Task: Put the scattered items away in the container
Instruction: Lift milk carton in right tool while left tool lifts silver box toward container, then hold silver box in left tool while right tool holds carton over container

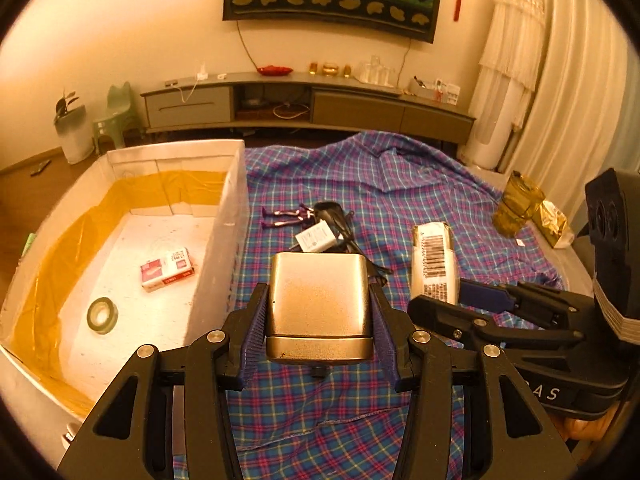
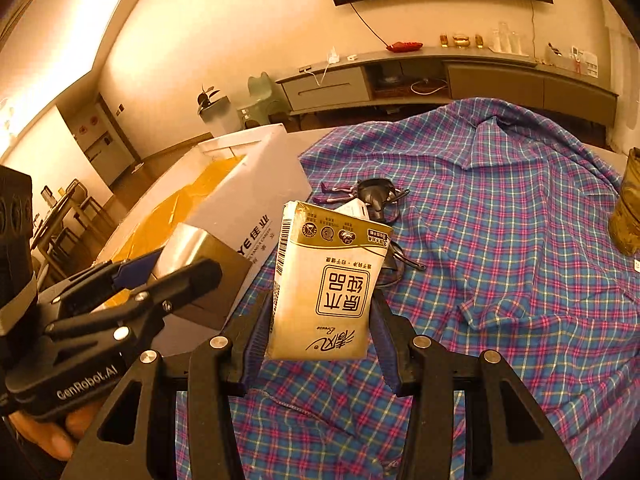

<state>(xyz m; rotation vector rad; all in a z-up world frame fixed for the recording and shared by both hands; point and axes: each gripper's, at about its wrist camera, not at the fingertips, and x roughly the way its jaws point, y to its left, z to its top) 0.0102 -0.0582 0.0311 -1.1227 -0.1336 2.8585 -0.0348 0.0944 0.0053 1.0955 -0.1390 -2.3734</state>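
Above the plaid-covered bed, your left hand-held gripper point(image 1: 319, 320) clamps a metal tin point(image 1: 318, 300) beside the white box point(image 1: 224, 216); your right hand-held gripper point(image 2: 320, 320) pinches a tissue pack point(image 2: 324, 280), both lifted for dropping in.

Table under a checked cloth, with a box and loose items on it

A blue and pink plaid cloth point(image 1: 384, 184) covered the table point(image 1: 576, 264), rumpled toward the far edge. On its left stood a white open box point(image 1: 224, 240). Near the middle lay a white charger point(image 1: 316, 238) on dark cables point(image 1: 344, 220), just beside purple-handled pieces point(image 1: 284, 216), possibly small tools. At the right edge stood an amber glass jar point(image 1: 516, 204) beside a gold packet point(image 1: 554, 222).
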